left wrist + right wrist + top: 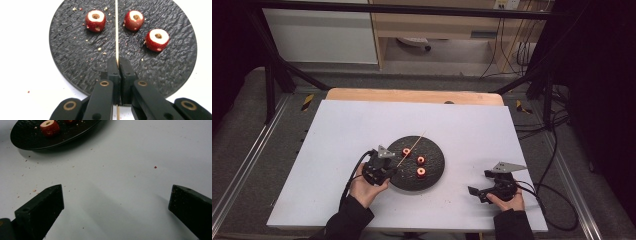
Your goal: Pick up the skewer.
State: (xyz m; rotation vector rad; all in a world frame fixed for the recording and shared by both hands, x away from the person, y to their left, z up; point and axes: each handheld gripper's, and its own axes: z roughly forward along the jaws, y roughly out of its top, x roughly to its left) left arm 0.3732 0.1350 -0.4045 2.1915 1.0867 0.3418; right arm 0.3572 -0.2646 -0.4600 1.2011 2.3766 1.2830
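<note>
A person's left gripper [117, 65] clamps its jaws on a thin wooden skewer [116, 30] at the near edge of a round black plate [75, 62] on a white table [342, 130]. The skewer runs straight out from the jaws across the plate, passing between three cored red fruits: one [95, 20] to its left in the left gripper view, two [134, 20] [157, 39] to its right, none touching it. Crumbs dot the plate. The right gripper [116, 202] rests on the table well apart from the plate, its jaws wide apart with nothing between them.
</note>
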